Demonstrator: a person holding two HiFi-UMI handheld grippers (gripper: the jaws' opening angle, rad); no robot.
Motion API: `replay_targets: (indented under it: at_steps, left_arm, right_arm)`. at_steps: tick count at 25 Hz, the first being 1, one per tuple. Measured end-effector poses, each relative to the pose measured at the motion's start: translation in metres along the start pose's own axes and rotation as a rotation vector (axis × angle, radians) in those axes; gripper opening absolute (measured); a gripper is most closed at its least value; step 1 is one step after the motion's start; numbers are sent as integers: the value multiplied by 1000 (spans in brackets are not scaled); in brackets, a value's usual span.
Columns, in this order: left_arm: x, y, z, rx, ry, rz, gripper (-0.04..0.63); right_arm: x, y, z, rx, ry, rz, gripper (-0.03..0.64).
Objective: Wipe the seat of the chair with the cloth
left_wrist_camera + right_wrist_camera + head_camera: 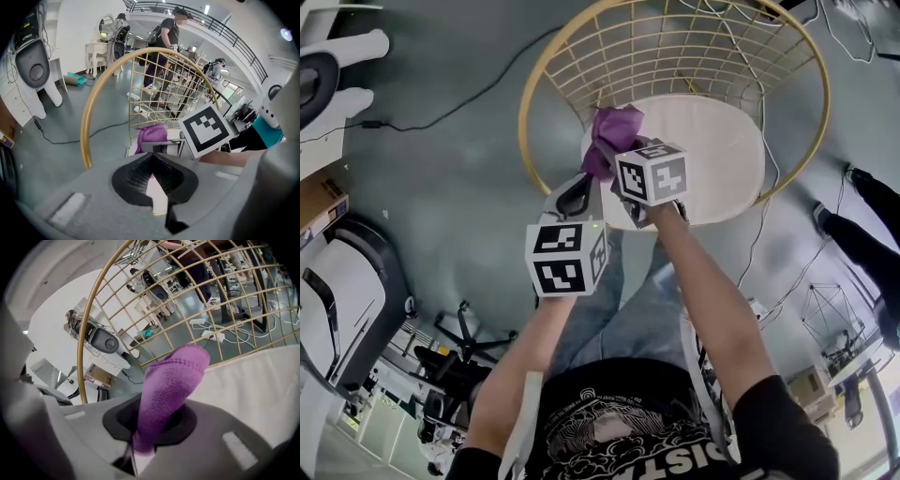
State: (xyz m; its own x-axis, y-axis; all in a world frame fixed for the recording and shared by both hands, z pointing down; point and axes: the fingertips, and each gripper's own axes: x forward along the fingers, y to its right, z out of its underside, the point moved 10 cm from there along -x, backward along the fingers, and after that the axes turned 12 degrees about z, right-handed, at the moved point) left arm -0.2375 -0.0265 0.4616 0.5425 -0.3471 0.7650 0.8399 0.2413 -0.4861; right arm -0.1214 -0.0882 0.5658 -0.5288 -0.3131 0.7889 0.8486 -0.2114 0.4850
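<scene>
**A:** R gripper [140,448], status?

**B:** Clenched on the purple cloth [172,380]. Fabric's pinched betw. both jaws, and the bunched end sticks out past the tips.

**A:** Cloth vs. the seat?

**B:** Head view: cloth [614,131] is over the left edge of the round cream seat [717,155], w/ the R gripper [623,148] at that same edge. Can't tell if the fabric actually touches the seat.

**A:** L gripper?

**B:** L gripper [157,185] has its jaws pressed together, nothing betw. them. Head view puts the L gripper [581,187] just off the seat's near-left edge, beside the R one.

**A:** Rest of the chair?

**B:** Chair [675,42] is gold wire. The grid back curves round the seat's far side, and a hoop rim rings the seat.

**A:** Further out?

**B:** Grey-green floor [459,178] below the seat. A black cable [487,81] lies on it, well left of the seat. Someone's dark legs [862,239] are to the right of the seat. In the L gripper view a person [165,40] stands beyond the seat, behind the wire back.
</scene>
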Motion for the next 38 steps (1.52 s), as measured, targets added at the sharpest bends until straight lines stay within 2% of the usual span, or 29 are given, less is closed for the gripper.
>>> replay_targets:
  at_steps: [9,14,25,38]
  left_arm:
    - [17,0,-5,18,-9,15,-2]
    - [19,16,-3,29,-15,17,-2]
    - [39,18,4,31,-10,22,-2]
    - [48,34,20,26,-26,7,-2]
  right_arm:
    - [2,34,-10,69,27,46,57]
    - [-19,59,-10,112,52,74,57]
    - [-38,118,-1,176,79,201,57]
    - [-93,181,19,276,121,335,57]
